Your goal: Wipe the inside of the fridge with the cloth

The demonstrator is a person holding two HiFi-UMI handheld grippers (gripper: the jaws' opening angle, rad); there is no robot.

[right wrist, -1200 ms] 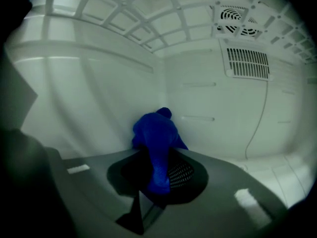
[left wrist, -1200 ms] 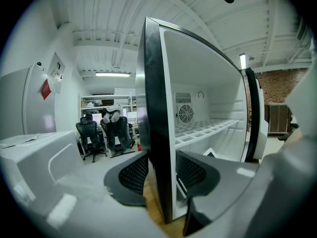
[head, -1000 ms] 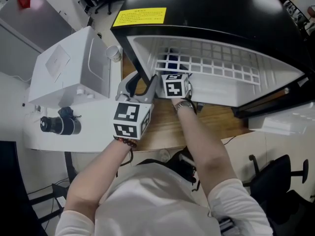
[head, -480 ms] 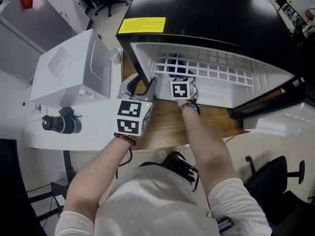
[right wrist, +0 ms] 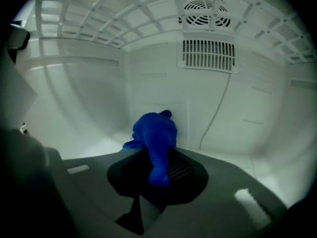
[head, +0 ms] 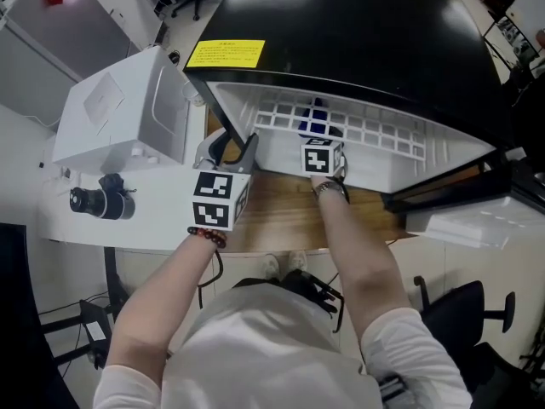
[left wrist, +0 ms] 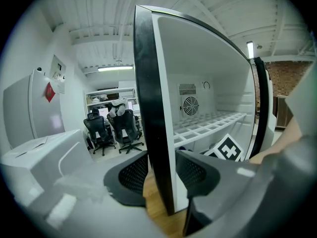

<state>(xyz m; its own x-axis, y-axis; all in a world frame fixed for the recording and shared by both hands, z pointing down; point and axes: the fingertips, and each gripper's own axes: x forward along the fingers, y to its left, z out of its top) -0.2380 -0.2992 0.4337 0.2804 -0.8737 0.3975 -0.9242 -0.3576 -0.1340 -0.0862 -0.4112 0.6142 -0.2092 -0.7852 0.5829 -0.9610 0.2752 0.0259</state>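
– At the lower centre of the right gripper view, what is the right gripper (right wrist: pixel 159 175) doing?

– Its jaws are clenched on a crumpled bright-blue cloth (right wrist: pixel 154 130). The free bunch of the cloth lies just beyond the tips, on the white floor of the compartment and close to the rear wall.

– And the left gripper (left wrist: pixel 158 175)?

– Low in its own view, its jaws straddle the black-edged white side wall (left wrist: pixel 154 108) of the fridge at the open front. One pad is outside and one inside, both pressed on it. I judge it is steadying the cabinet.

– How far along is the wipe?

– Under way, I'd say. The small black-topped fridge (head: pixel 358 41) stands open on the wooden tabletop (head: pixel 277 218), and the cloth is inside and down on the floor. Nothing shows which patches are already done, and no dirt or wet streak is visible. My guess is that the walls, the shelf and most of the floor are left to do.

– What does it hold?

– The lower compartment holds only the cloth and the gripper, as far as I can see. Toward the top of the frame, a white plastic grid shelf (right wrist: pixel 84 14) carries nothing that shows. Farthest back, a slotted vent panel (right wrist: pixel 208 54) and a round fan grille (right wrist: pixel 204 9) sit on the rear wall.
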